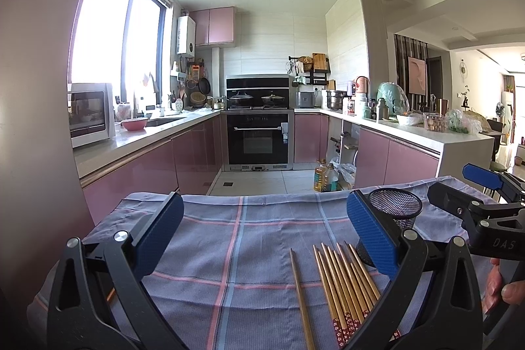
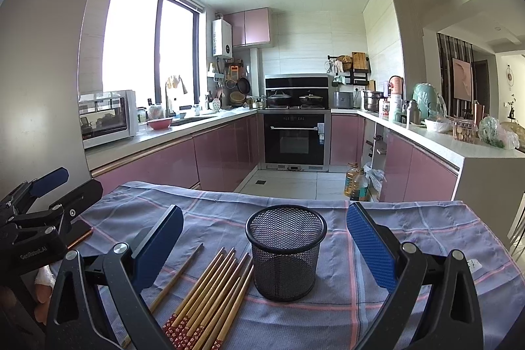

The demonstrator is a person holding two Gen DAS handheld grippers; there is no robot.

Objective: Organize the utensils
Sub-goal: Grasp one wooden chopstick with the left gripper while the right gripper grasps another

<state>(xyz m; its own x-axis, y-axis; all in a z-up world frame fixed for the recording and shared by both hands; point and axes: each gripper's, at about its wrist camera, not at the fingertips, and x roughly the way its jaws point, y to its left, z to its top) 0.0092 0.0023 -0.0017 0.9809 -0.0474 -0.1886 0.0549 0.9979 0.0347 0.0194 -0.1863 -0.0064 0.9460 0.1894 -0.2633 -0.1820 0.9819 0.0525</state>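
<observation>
Several wooden chopsticks (image 2: 213, 294) with red patterned ends lie in a bundle on a blue checked cloth (image 2: 328, 317). One chopstick (image 2: 177, 276) lies apart on their left. A black mesh cup (image 2: 286, 251) stands upright and empty just right of the bundle. My right gripper (image 2: 265, 246) is open and empty, with the cup between its fingers' line of sight. My left gripper (image 1: 264, 235) is open and empty above the cloth, left of the chopsticks (image 1: 344, 287) and the mesh cup (image 1: 395, 209). Each gripper shows in the other's view, the right one (image 1: 475, 186) and the left one (image 2: 49, 186).
The cloth-covered table (image 1: 229, 251) ends at a far edge, with the kitchen floor beyond. Oil bottles (image 2: 356, 182) stand on the floor near pink cabinets. Counters with a microwave (image 2: 108, 117), an oven (image 2: 295, 136) and clutter lie further off.
</observation>
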